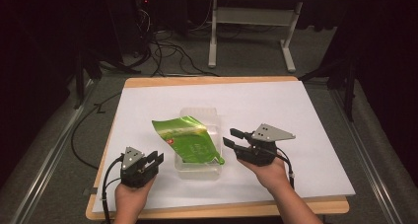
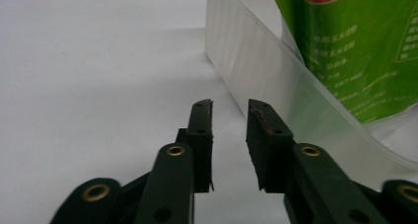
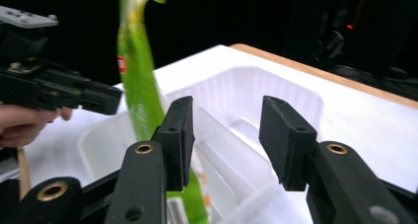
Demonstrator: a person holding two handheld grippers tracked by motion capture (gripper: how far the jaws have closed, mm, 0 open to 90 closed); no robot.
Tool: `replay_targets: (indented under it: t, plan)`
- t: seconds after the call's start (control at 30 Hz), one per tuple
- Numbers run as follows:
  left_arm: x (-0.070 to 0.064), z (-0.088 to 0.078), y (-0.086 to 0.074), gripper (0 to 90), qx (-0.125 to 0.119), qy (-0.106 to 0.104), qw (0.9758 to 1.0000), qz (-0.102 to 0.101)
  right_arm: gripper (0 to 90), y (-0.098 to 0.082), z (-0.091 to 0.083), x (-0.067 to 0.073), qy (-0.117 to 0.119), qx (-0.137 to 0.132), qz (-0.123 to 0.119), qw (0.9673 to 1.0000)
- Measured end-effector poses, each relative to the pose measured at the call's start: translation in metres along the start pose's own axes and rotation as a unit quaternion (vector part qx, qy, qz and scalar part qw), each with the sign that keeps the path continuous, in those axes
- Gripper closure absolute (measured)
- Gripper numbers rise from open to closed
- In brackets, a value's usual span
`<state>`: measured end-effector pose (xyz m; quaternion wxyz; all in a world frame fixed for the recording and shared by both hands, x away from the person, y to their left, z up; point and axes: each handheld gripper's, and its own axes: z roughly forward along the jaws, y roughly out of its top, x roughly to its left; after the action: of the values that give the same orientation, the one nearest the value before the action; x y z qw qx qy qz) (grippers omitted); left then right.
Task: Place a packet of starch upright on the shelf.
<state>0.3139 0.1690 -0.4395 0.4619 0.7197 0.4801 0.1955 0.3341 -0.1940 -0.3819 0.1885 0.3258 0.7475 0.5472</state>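
A green printed pouch [image 1: 190,140] leans tilted in a clear plastic tray [image 1: 197,173] at the middle of the white board. My left gripper [image 1: 154,159] rests low at the tray's left side, with its jaws a little apart and nothing between them. In the left gripper view the gripper [image 2: 230,110] points along the tray's wall [image 2: 256,56], with the pouch [image 2: 360,51] behind that wall. My right gripper [image 1: 229,136] hovers at the tray's right side, open and empty. In the right gripper view the gripper [image 3: 226,115] faces the tray [image 3: 246,95], and the pouch [image 3: 138,76] stands left of its left jaw, apart from the pads.
The white board [image 1: 296,135] lies on a wooden table [image 1: 207,80] whose edge shows at the back and front. Beyond the table, cables [image 1: 167,51] and a white frame's legs [image 1: 288,51] stand on the grey floor. The left gripper [image 3: 64,93] appears across the tray in the right gripper view.
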Motion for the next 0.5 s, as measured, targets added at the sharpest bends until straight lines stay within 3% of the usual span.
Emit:
replay_targets:
  t: [0.23, 0.37, 0.5]
  plan:
    - [-0.016, 0.014, -0.004, 90.0, 0.027, 0.021, 0.9991, 0.025, 78.5, -0.018, -0.003, 0.001, -0.019, 0.024, 0.003, 0.9995]
    - [-0.024, 0.018, -0.006, 90.0, 0.035, 0.006, 0.9986, 0.039, 89.9, -0.023, 0.0, 0.001, -0.017, 0.041, 0.006, 0.999]
    - [-0.029, 0.021, -0.008, 90.0, 0.044, -0.009, 0.9975, 0.055, 90.0, -0.027, 0.006, 0.005, -0.008, 0.059, 0.005, 0.9982]
